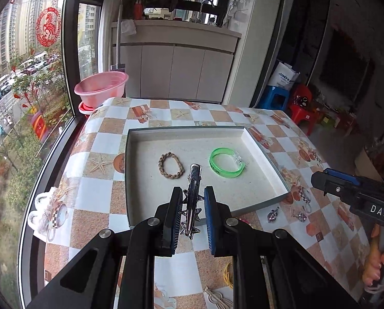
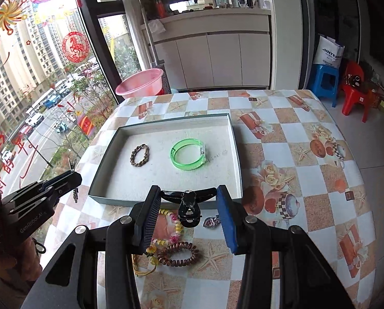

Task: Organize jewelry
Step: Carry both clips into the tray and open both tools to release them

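Observation:
My left gripper point(image 1: 193, 191) is shut on a silver hair clip with star-shaped trim point(image 1: 192, 206), held upright over the near edge of the shallow white tray point(image 1: 130, 154). In the tray lie a brown braided bracelet point(image 1: 170, 165) and a green bangle point(image 1: 226, 163). In the right wrist view my right gripper point(image 2: 188, 190) is shut on a black claw clip point(image 2: 188, 204), whose arms span from pad to pad just short of the tray point(image 2: 101, 180). The bracelet point(image 2: 139, 155) and bangle point(image 2: 188, 154) show there too. Each gripper appears at the edge of the other's view.
Loose on the checked tablecloth near the tray's front: heart pendants point(image 1: 271, 215) point(image 2: 211, 222), a pastel bead bracelet point(image 2: 176, 228), a brown spiral hair tie point(image 2: 178, 255), a yellow cord point(image 2: 140, 267). A pink basin point(image 1: 101, 87) stands beyond the table by the window.

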